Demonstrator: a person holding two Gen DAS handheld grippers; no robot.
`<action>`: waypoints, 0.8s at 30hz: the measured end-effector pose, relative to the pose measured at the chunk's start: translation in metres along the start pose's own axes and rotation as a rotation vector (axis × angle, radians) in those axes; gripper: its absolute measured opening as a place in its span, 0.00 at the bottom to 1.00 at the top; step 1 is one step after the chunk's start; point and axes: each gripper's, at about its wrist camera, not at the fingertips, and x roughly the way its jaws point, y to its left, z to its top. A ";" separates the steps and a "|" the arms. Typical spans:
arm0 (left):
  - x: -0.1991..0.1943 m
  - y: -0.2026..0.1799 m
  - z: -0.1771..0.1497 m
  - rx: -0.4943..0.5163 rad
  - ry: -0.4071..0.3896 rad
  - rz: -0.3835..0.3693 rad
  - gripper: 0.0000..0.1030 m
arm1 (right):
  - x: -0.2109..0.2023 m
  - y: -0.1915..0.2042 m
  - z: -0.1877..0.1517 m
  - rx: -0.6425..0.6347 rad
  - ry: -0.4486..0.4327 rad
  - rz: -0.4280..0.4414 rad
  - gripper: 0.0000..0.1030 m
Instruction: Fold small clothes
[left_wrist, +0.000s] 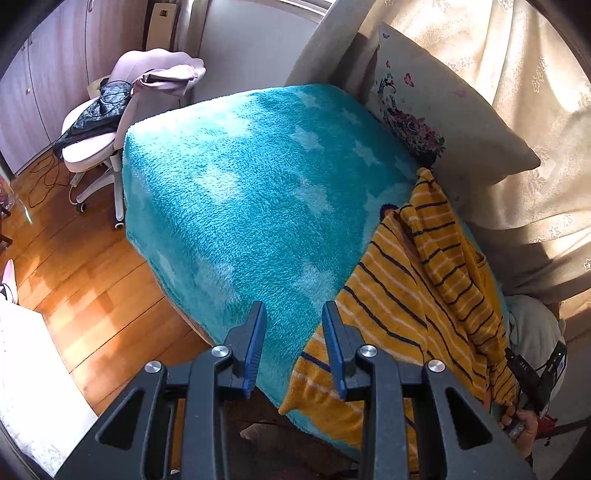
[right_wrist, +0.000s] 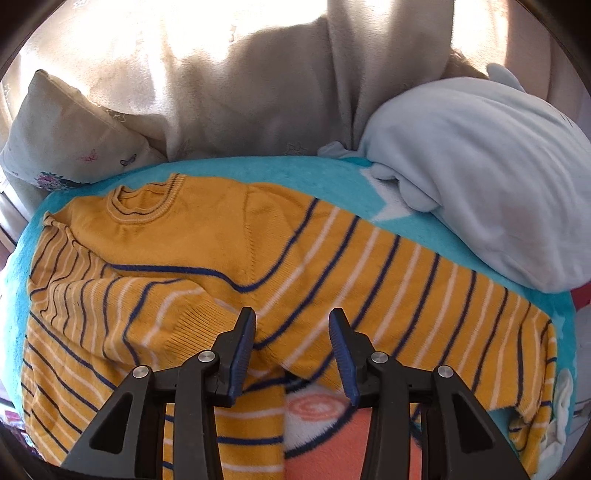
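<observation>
A small mustard-yellow sweater (right_wrist: 207, 258) with navy and white stripes lies spread on a turquoise fleece blanket (right_wrist: 280, 168), collar toward the far side, its left sleeve folded across the body. My right gripper (right_wrist: 291, 325) hovers open and empty just above the sweater's lower middle. In the left wrist view the sweater (left_wrist: 417, 295) lies rumpled at the right of the blanket (left_wrist: 240, 184). My left gripper (left_wrist: 293, 314) is open and empty above the blanket, its right finger at the sweater's left edge. The right gripper's body shows at the far right edge (left_wrist: 535, 373).
A butterfly-print pillow (left_wrist: 436, 110) and a beige curtain (right_wrist: 236, 92) stand behind the bed. A pale blue plush (right_wrist: 480, 177) lies on the blanket at right. A pink chair with clothes (left_wrist: 110, 110) stands on the wooden floor (left_wrist: 85, 288) at left.
</observation>
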 end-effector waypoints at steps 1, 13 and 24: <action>0.002 -0.001 0.001 0.005 0.005 -0.004 0.29 | -0.002 -0.004 -0.001 0.010 0.002 -0.010 0.43; 0.083 -0.029 0.016 0.142 0.151 -0.088 0.39 | -0.042 0.050 -0.033 -0.080 0.000 0.128 0.47; 0.121 -0.094 0.042 0.290 0.236 -0.227 0.39 | -0.045 0.109 0.007 -0.135 -0.070 0.157 0.47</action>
